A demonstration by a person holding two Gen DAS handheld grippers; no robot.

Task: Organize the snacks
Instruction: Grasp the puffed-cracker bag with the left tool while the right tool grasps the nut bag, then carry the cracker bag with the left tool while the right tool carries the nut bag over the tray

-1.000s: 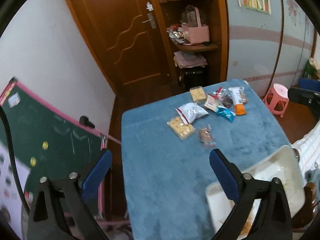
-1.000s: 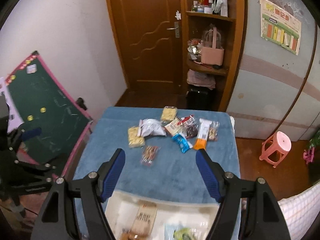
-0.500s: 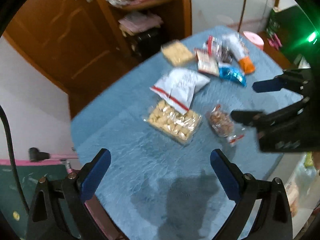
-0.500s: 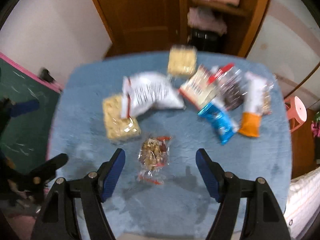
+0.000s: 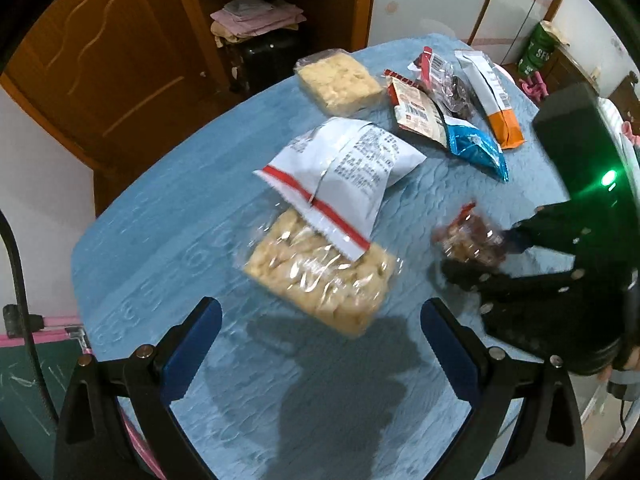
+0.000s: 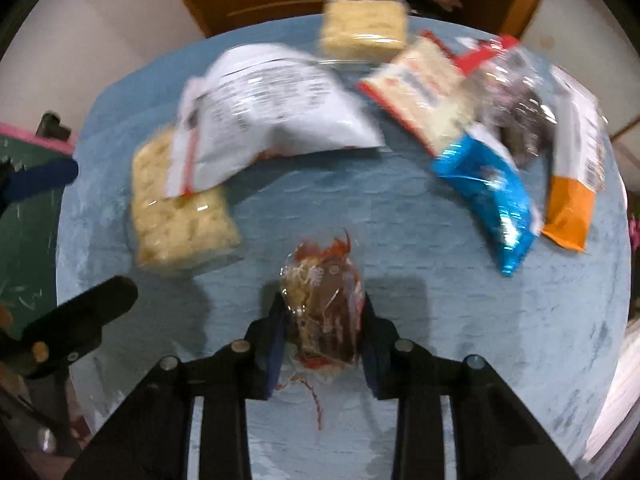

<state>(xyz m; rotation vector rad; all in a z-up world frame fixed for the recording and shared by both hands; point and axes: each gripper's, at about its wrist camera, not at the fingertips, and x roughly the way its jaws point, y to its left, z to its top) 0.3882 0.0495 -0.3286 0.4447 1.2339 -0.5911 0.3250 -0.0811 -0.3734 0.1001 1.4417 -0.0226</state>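
Note:
Several snack packs lie on a blue table cloth [image 5: 168, 240]. My right gripper [image 6: 320, 312] points down and is shut on a small clear packet of brown snacks [image 6: 316, 296]; the same packet [image 5: 468, 238] shows between its black fingers in the left wrist view. My left gripper [image 5: 320, 320] is open and hovers over the cloth, just short of a clear pack of yellow crackers [image 5: 320, 276]. A white bag with a red stripe [image 5: 344, 176] overlaps that pack's far end.
At the far side lie a second yellow cracker pack [image 5: 340, 80], a red-edged packet [image 5: 416, 112], a blue foil packet [image 5: 476, 148], a dark clear packet [image 5: 452, 88] and a white-and-orange pouch [image 5: 496, 100]. A wooden door [image 5: 100, 60] and shelf stand behind the table.
Both grippers came down toward the table. The right gripper's jaws went from wide apart around the small brown packet to shut on it. The left gripper stayed open.

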